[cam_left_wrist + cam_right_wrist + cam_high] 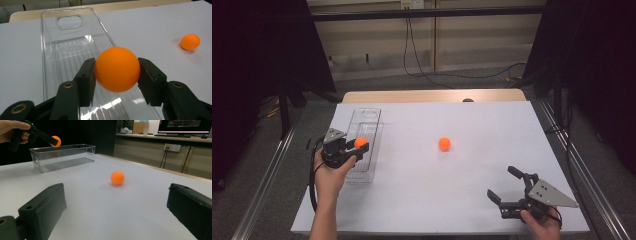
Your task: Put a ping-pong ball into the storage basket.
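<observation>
Closest to me in the high view, my right gripper [507,189] sits low at the near right corner of the white table [472,190], held in a hand [543,226] at the bottom edge. Its jaws stand wide apart with nothing between them; in the right gripper view I look out between the two black jaws at bare table surface, and neither touches anything.

On the near left, my left hand [329,177] holds the left gripper [361,145] above the clear plastic bin [373,150]. That gripper is clamped on an orange ball [117,69]: in the left gripper view I see both pads pressed against the ball's sides, one on each flank, with the ball raised over the bin's ribbed floor. From the right gripper view the held ball sits just above the bin's rim, not inside it and not touching the walls as far as I can tell.

The bin is long and narrow, lies along the table's left side, and has a handle cut-out in its far end wall [69,22].

Farther out, near the middle of the table, a second orange ball [443,144] rests on the surface, well apart from both the bin and my right gripper. It casts a small shadow.

Beyond the table's far edge I see a wooden strip [432,95], then grey floor with black cables [422,70] trailing across it
</observation>
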A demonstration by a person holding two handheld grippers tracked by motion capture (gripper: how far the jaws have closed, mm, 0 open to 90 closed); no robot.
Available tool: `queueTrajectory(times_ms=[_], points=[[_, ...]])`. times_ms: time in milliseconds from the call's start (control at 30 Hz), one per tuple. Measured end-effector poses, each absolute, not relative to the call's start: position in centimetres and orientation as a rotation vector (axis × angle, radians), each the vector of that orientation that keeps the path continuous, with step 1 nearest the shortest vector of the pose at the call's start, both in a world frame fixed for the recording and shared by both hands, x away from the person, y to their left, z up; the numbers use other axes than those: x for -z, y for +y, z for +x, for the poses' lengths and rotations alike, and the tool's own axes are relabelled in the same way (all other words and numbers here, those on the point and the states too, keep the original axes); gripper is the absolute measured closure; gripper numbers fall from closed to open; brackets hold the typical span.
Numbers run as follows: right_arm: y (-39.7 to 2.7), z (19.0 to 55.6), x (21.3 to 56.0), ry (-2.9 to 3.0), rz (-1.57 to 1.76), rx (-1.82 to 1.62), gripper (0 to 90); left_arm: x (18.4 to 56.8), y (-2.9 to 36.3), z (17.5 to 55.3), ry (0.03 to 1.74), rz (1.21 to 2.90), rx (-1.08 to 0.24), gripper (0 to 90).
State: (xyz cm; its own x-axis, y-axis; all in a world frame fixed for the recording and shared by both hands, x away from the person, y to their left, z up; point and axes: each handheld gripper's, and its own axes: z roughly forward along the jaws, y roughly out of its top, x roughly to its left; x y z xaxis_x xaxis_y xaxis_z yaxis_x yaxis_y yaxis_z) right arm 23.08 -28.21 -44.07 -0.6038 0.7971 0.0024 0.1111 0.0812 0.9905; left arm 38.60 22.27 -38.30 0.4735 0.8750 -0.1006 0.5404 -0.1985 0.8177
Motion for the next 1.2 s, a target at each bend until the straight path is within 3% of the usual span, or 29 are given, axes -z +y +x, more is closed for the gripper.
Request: queueTrajectory(times_ms=[1200], points=[[-28.2,23.1,44.1,1.803,0.894,-1.567,1.4,39.5,22.9,39.1,1.255,1.891,-0.579,50.7]])
